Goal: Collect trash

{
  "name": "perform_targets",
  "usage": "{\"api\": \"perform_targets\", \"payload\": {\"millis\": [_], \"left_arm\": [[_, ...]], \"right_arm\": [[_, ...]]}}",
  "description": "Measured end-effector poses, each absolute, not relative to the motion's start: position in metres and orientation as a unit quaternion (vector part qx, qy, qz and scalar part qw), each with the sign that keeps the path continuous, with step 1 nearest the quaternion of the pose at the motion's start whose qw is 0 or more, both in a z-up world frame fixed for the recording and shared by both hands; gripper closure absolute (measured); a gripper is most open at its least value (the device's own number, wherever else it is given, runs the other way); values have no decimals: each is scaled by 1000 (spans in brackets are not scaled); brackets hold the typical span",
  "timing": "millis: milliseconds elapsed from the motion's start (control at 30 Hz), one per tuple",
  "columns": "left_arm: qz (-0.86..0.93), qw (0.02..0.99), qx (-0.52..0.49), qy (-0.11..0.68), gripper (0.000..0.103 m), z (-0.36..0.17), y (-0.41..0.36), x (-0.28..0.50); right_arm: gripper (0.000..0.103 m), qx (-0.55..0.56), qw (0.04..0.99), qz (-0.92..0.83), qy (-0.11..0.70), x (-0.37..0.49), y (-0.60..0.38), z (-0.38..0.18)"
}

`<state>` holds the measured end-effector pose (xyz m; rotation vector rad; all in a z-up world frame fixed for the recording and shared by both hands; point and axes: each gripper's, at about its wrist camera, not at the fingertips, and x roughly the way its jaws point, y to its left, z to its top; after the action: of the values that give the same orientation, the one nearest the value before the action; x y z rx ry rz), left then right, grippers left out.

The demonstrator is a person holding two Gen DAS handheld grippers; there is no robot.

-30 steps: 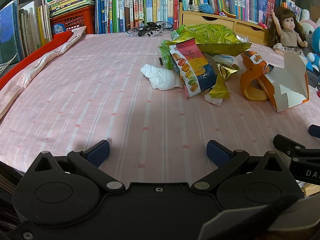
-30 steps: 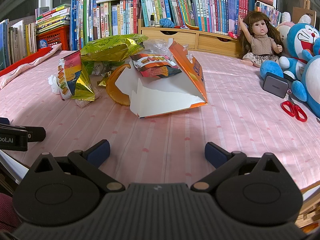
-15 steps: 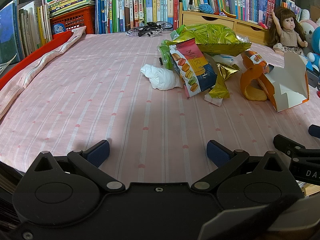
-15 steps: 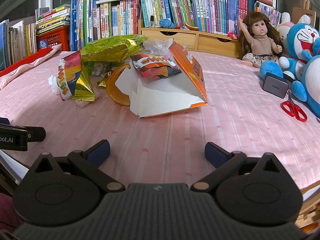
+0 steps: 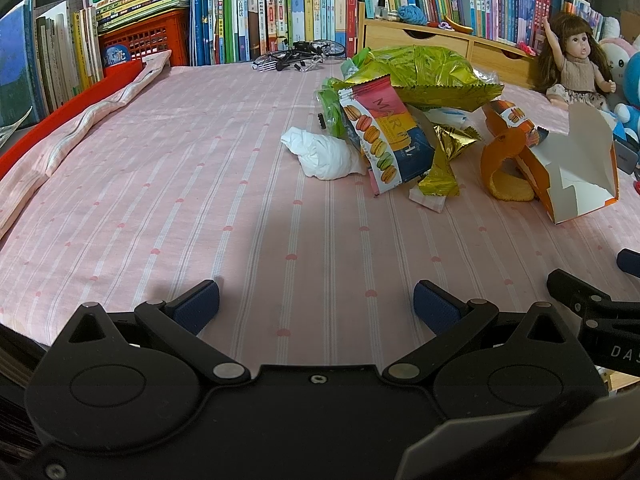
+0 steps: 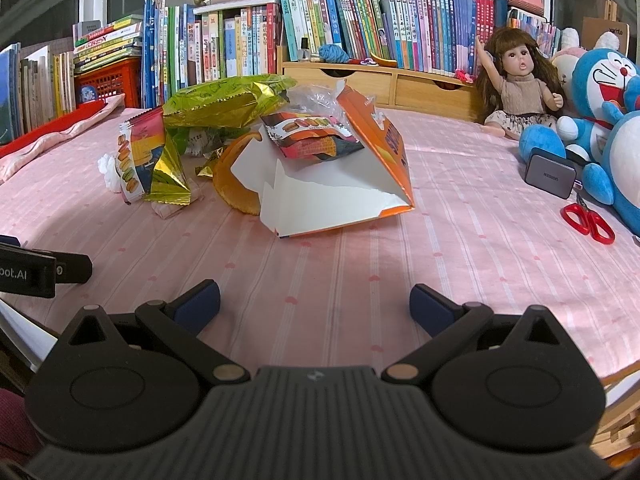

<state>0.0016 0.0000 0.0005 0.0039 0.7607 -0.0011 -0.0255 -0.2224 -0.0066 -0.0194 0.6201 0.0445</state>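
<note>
- Looking along the left gripper (image 5: pixel 316 306) in the left wrist view, its blue-padded jaws are seen spread wide and empty above the pink striped bedsheet (image 5: pixel 168 184), well apart from the trash.
- A crumpled white tissue wad (image 5: pixel 322 154) is seen nearest on this side, touching a colourful macaron-print snack wrapper (image 5: pixel 384 140), with a gold foil wrapper (image 5: pixel 440 160) beside it and a large green-gold foil bag (image 5: pixel 424 72) on top.
- In the right wrist view, the right gripper (image 6: pixel 314 304) is likewise held wide and empty, near a torn orange-and-white cardboard box (image 6: pixel 340 184).
- A brown snack packet (image 6: pixel 312 136) lies on that box.
- The step in hand is judged to be the approach; nothing is collected yet.
- The tissue is best pinched at its middle, and the box taken by one free wall edge, so the pile is not scattered.
- The red-handled scissors (image 6: pixel 588 220) and the long-haired doll (image 6: pixel 516 88) are to be left alone.
</note>
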Motion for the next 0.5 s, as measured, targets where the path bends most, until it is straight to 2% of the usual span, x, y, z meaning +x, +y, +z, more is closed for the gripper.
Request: {"api": "perform_targets", "payload": {"millis": [500], "left_arm": [[-11, 932, -11, 362, 0, 2, 5, 11]], "right_arm": [[0, -10, 953, 26, 303, -20, -219, -2]]}}
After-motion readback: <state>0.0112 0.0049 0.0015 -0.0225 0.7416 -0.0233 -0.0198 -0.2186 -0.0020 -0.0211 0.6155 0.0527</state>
